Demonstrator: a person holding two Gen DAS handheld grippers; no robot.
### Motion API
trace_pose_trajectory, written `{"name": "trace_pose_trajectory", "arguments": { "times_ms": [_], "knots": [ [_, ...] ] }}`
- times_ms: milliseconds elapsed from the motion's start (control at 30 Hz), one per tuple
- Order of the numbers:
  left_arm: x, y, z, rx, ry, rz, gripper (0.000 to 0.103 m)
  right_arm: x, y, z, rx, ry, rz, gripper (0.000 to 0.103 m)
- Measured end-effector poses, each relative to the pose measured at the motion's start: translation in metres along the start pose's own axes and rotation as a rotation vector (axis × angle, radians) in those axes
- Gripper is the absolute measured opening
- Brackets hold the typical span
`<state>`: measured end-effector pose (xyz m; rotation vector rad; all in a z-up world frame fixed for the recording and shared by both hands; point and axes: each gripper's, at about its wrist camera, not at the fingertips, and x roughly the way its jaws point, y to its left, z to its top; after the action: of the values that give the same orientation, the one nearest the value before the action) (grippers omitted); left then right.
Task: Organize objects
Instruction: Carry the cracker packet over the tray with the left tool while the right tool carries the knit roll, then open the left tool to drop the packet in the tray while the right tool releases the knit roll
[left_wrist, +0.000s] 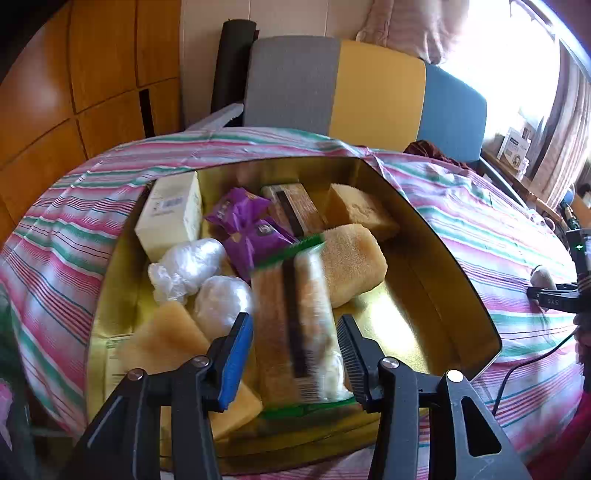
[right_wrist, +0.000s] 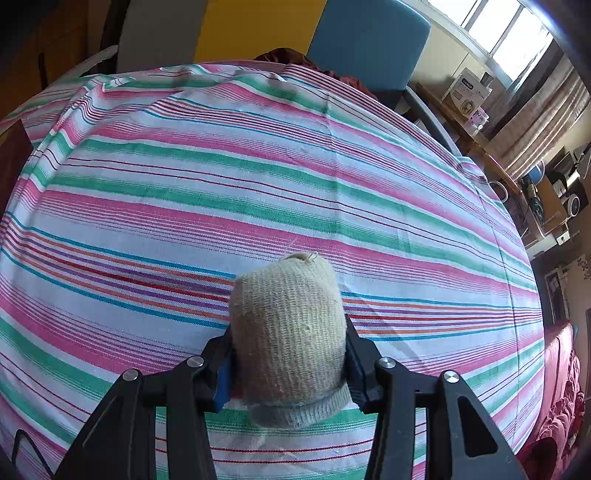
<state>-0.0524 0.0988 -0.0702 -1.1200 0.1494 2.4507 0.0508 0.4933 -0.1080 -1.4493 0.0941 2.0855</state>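
A gold tin (left_wrist: 443, 258) sits on the striped cloth and holds several items: sponges (left_wrist: 351, 262), purple packets (left_wrist: 247, 225), a cream box (left_wrist: 171, 214) and plastic-wrapped balls (left_wrist: 188, 266). My left gripper (left_wrist: 295, 319) hangs over the tin's near end and is open. A long clear snack packet (left_wrist: 291, 288) with green ends lies between its fingers, with a gap at the blue pad. My right gripper (right_wrist: 288, 332) is shut on a rolled beige sock (right_wrist: 288, 317) just above the cloth. It also shows at the right edge of the left wrist view.
The striped tablecloth (right_wrist: 258, 177) covers the whole table. Grey, yellow and blue chair backs (left_wrist: 376, 88) stand behind it, and wooden cabinets (left_wrist: 74, 92) are at the left. A black cable (left_wrist: 517, 369) trails over the right of the cloth. A shelf with boxes (right_wrist: 469, 92) is at the far right.
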Motion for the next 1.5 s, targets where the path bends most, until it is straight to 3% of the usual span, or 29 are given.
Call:
{"name": "trace_pose_trajectory", "arguments": {
  "times_ms": [267, 433, 533, 700, 833, 1067, 1400, 1500],
  "knots": [
    [-0.019, 0.014, 0.001, -0.029, -0.041, 0.03, 0.051, 0.002, 0.001, 0.0, 0.008, -0.003, 0.004, 0.049],
    [-0.037, 0.024, 0.008, -0.048, -0.102, 0.079, 0.061, -0.023, 0.008, 0.009, 0.072, -0.029, 0.125, 0.048],
    [-0.046, 0.028, 0.011, -0.048, -0.133, 0.113, 0.064, -0.062, 0.044, 0.015, 0.039, -0.09, 0.262, 0.049],
    [-0.058, 0.038, 0.014, -0.064, -0.158, 0.15, 0.067, -0.122, 0.137, 0.014, -0.153, -0.197, 0.423, 0.049],
    [-0.066, 0.045, 0.013, -0.071, -0.17, 0.187, 0.072, -0.143, 0.2, 0.006, -0.271, -0.208, 0.495, 0.049],
    [-0.07, 0.061, 0.007, -0.098, -0.163, 0.218, 0.073, -0.131, 0.255, -0.007, -0.383, -0.163, 0.474, 0.049],
    [-0.067, 0.069, 0.003, -0.123, -0.148, 0.22, 0.076, -0.11, 0.282, -0.005, -0.44, -0.116, 0.433, 0.051],
    [-0.065, 0.071, 0.003, -0.129, -0.141, 0.223, 0.077, -0.108, 0.287, -0.006, -0.449, -0.131, 0.438, 0.058]
  ]
}}
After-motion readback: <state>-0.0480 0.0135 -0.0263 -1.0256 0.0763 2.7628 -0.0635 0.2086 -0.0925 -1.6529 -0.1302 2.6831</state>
